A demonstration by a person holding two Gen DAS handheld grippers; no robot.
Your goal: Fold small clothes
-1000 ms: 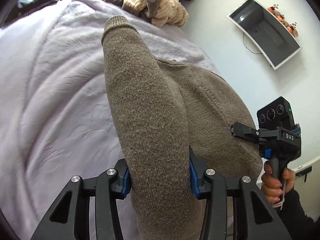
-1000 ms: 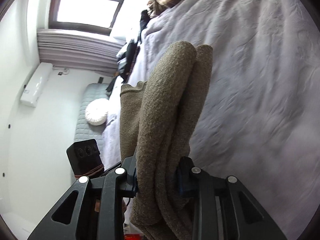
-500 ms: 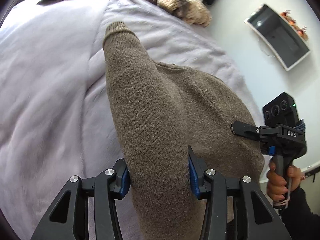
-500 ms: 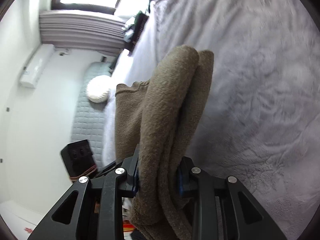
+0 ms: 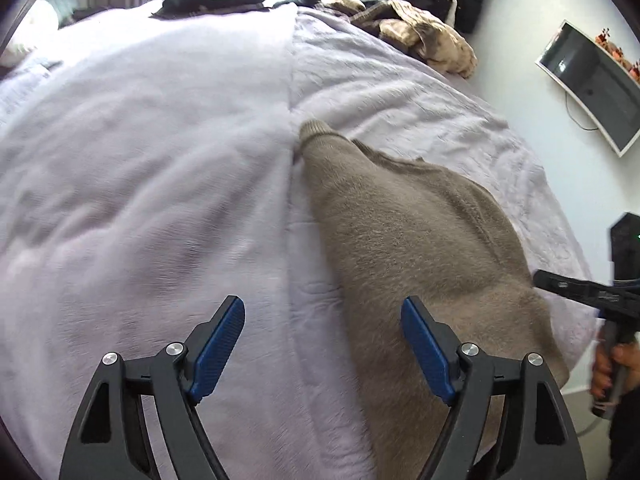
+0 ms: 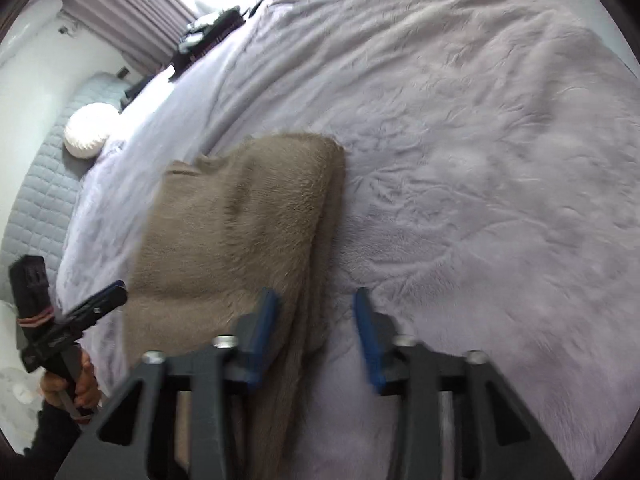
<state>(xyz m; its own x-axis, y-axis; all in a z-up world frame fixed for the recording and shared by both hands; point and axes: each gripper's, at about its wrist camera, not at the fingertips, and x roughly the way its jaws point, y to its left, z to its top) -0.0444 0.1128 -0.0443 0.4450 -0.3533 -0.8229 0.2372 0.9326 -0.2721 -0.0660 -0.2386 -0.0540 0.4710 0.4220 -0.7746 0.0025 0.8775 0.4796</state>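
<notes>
Across the bed [image 5: 160, 160], near its right-hand edge, a brown knitted sweater [image 5: 408, 240] now lies flat on the pale lilac blanket. A second ago both grippers held it bunched and lifted; it has since been laid down and let go.

On the left, the left gripper [image 5: 322, 344] has just been opening: its blue-padded jaws stand wide with only blanket between them, the sweater lying behind the right jaw. Further right, the right gripper [image 6: 316, 320] shows its jaws parted and off the cloth, though they have just been closing; the sweater's thick folded edge sits beside its left jaw, untouched.

That release suggests one fold is finished and the next can begin.

The sweater is soft, fuzzy wool with a ribbed cuff at its far tip, folded into a long rounded slab. The blanket is plush, faintly creased, with a seam running down its middle.
</notes>
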